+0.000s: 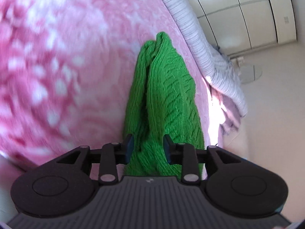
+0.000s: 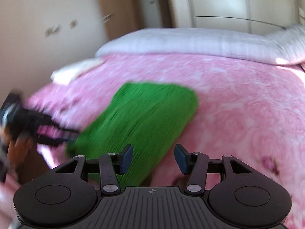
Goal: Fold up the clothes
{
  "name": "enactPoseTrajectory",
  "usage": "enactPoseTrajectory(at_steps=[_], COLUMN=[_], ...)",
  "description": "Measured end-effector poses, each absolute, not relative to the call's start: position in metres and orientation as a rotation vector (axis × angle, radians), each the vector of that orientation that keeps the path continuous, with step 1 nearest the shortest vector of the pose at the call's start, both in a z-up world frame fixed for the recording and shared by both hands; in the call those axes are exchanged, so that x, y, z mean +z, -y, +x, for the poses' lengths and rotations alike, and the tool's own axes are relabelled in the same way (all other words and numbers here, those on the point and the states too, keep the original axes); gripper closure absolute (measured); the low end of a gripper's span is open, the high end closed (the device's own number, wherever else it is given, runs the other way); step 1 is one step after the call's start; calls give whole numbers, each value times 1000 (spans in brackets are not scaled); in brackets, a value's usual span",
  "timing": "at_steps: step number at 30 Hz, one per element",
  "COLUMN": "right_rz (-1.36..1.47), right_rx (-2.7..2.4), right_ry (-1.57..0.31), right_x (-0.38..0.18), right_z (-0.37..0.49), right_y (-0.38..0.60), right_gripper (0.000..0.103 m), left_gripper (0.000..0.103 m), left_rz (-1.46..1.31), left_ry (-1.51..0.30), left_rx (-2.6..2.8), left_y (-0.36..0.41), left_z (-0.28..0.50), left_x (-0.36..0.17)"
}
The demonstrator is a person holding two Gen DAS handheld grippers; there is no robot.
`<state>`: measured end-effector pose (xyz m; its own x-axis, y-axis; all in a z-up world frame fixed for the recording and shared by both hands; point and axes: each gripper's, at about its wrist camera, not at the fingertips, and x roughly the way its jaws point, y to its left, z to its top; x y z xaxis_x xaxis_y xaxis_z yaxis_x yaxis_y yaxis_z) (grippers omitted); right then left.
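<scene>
1. Left gripper (image 1: 148,147): the blue pads (image 1: 130,146) sit on either side of a bunched fold of the green knit sweater (image 1: 162,99), and the knit fills the gap between them. The jaws look closed on it, though the pad contact itself is hidden by the wool.
2. From those fingers the sweater runs up toward 12 o'clock in the left wrist view, gathered into a long ridge with a deep crease down the middle and a peaked tip at the far end.
3. Around it lies the pink floral blanket (image 1: 66,66), badly motion-blurred from 9 to 11 o'clock.
4. At 1 to 3 o'clock a pale striped quilt (image 1: 192,38) edges the blanket, with white wardrobe doors (image 1: 247,13) behind it.
5. Right gripper (image 2: 154,157): jaws spread wide, nothing between the blue pads (image 2: 127,158), hovering over the bed.
6. Just beyond its left finger the green sweater (image 2: 144,118) spreads as a broad flat panel toward 11 o'clock, lying on the pink blanket (image 2: 238,105).
7. At 9 o'clock in the right wrist view, the other gripper (image 2: 61,133) reaches in to the sweater's left edge, blurred.
8. At 12 o'clock the striped quilt (image 2: 190,42) lines the far side of the bed; the wardrobe (image 2: 228,3) stands behind.
</scene>
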<state>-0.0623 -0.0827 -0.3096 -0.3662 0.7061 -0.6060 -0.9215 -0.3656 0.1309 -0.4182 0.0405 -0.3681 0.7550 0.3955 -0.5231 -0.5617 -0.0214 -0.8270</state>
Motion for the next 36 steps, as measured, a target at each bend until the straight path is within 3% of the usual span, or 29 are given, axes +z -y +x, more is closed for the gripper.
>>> enactPoseTrajectory(at_steps=[7,8,9,12,16,24,29,32,34,35,36], right_rz=[-712,-726,-739,-749,-791,-863,-846,-834,-826,-822,-813], right_rx=[1938,1938,1947,1943,1960,1943,1926,1925,1924,1924,1921], right_ry=[-350,-302,-252,-55,51,5,-5,-5,-6,-6,-3], right_x=[-333,-335,-337,-338,-346,-366,-361,-361,-361,-361,-361], right_z=[-102,-108,-113,-131,-139,-136,-136,-137,-138,-139,-139], right_y=[100,101,103,116,122,120,123,126,128,129,130], right_gripper=[52,60,80,89,90,90,77,72,72,75,88], left_gripper=[78,91,96,100,101,99,83,83,88,99,99], left_rz=[-1317,-1298,-1280,-1224,-1183,-1250,-1375,-1375,-1356,-1335,-1312], left_ry=[-103,-102,-100,-96,-91,-63,5,-3,-7,-13,-20], left_rx=[815,822,830,851,873,875,834,819,810,804,816], left_y=[-31,-29,-27,-22,-15,-4,-7,-4,-2,-2,0], left_z=[-416,-416,-417,-418,-422,-422,-429,-424,-419,-417,-416], left_x=[-361,-359,-358,-353,-353,-375,-382,-384,-384,-383,-379])
